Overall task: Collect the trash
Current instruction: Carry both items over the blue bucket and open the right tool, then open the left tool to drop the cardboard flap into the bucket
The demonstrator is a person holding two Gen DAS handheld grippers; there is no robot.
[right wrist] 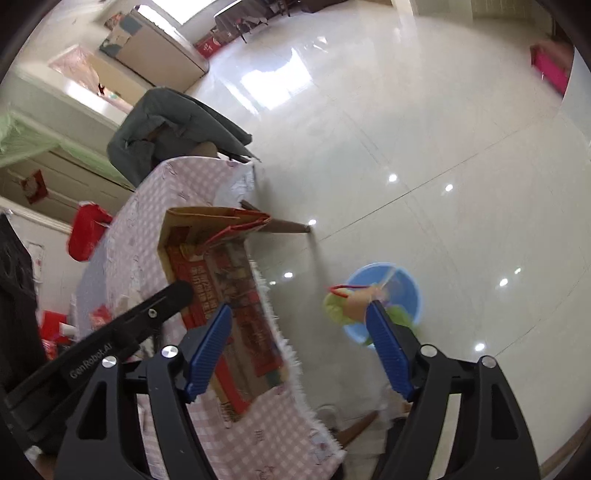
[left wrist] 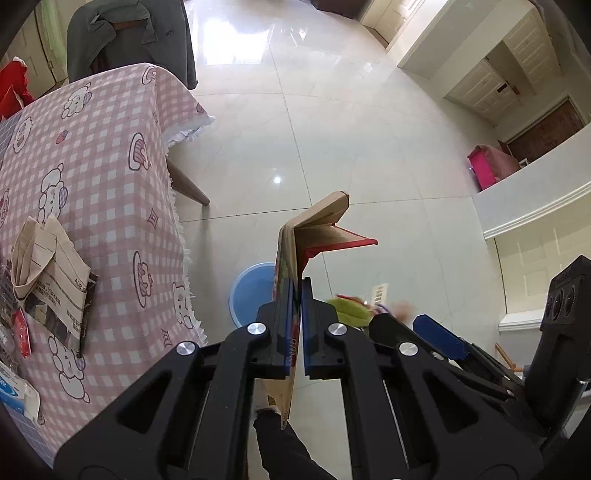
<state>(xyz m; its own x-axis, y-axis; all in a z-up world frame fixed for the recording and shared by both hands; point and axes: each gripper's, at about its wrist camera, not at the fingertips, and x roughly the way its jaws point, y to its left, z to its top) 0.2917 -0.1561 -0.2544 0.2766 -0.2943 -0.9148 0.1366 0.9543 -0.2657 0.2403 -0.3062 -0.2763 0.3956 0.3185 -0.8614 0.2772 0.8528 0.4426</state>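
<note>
My left gripper [left wrist: 297, 291] is shut on a flattened red-and-brown cardboard box [left wrist: 314, 229], held upright beside the table edge, above the floor. The box also shows in the right wrist view [right wrist: 221, 273] with the left gripper's finger across it. A blue bucket [right wrist: 402, 288] stands on the floor below; part of it shows in the left wrist view [left wrist: 251, 295]. My right gripper [right wrist: 299, 325] is open and empty. A blurred green, red and tan wrapper [right wrist: 347, 299] is in the air just over the bucket, off the right fingertip [right wrist: 384, 332].
The table with the pink checked cloth [left wrist: 103, 177] holds folded newspaper [left wrist: 55, 280], a red packet [left wrist: 22, 332] and a blue-white pack [left wrist: 11, 395]. A chair with a grey jacket [left wrist: 140, 33] stands at the table's far end. A table leg [left wrist: 188, 184] angles out. Glossy tiled floor [left wrist: 332, 129] around.
</note>
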